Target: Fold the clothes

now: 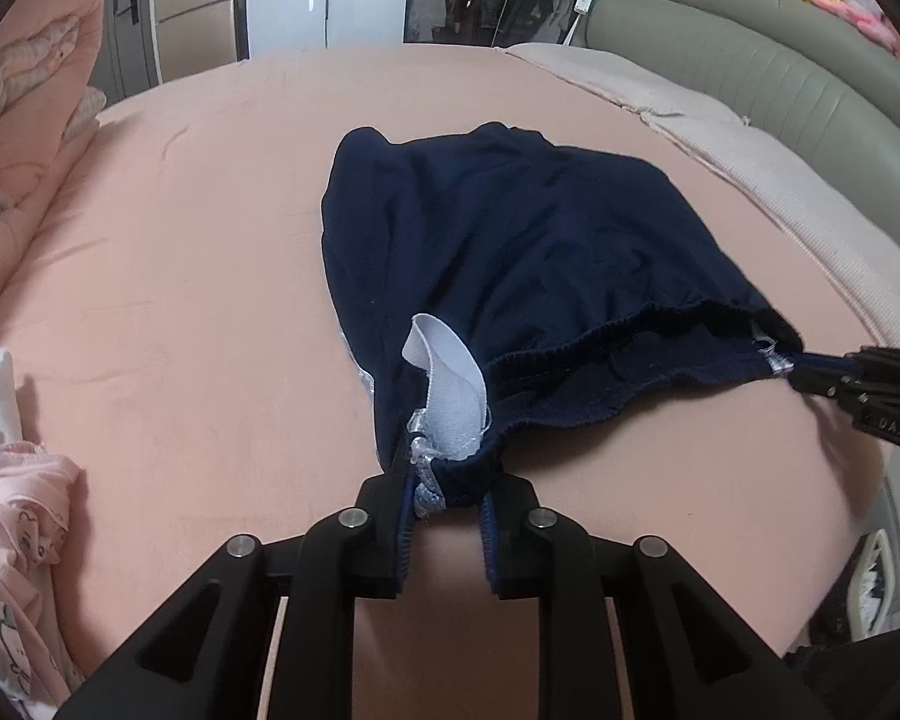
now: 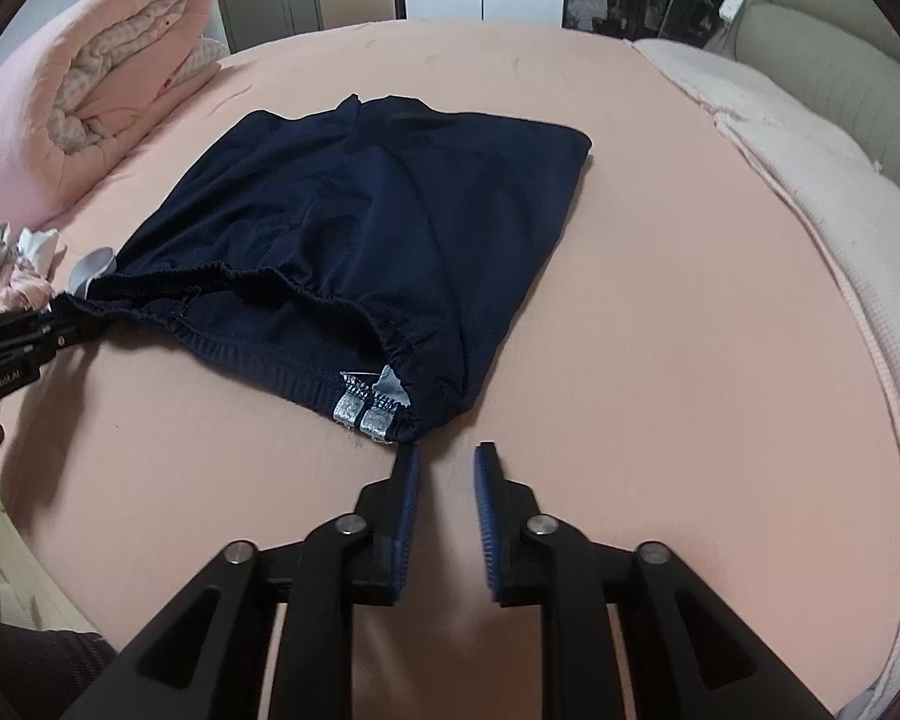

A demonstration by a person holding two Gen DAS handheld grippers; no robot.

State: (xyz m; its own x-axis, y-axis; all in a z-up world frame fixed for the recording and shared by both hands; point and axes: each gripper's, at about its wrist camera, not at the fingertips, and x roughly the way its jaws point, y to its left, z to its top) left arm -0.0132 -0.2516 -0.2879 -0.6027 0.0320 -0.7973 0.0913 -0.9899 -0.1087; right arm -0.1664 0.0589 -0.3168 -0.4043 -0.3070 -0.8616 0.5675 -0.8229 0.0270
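**Soft navy shorts, waistband toward the grippers**

The navy shorts (image 1: 510, 252) lie spread on the pink bed sheet (image 1: 180, 300), with the elastic waistband (image 2: 258, 282) nearest the cameras and the leg hems at the far side, toward 12 o'clock. A white inner patch (image 1: 447, 384) shows at the waistband's left end.

The left gripper (image 1: 450, 480) has its jaws partly open, with the left corner of the waistband lying bunched between the pads; whether the pads actually pinch the cloth I cannot tell. The right gripper (image 2: 447, 456) stands partly open and holds nothing; its tips sit just short of the waistband's right corner, where two silver tags (image 2: 363, 411) show at about 11 o'clock from the tips.

The cloth looks thin, light and limp, so it will likely sag and slide unless held at two points. The gathered elastic is the thickest, firmest part, and each side-seam corner of it offers the surest hold. A rolled pink quilt (image 2: 102, 90) lies at 10 o'clock, well apart.
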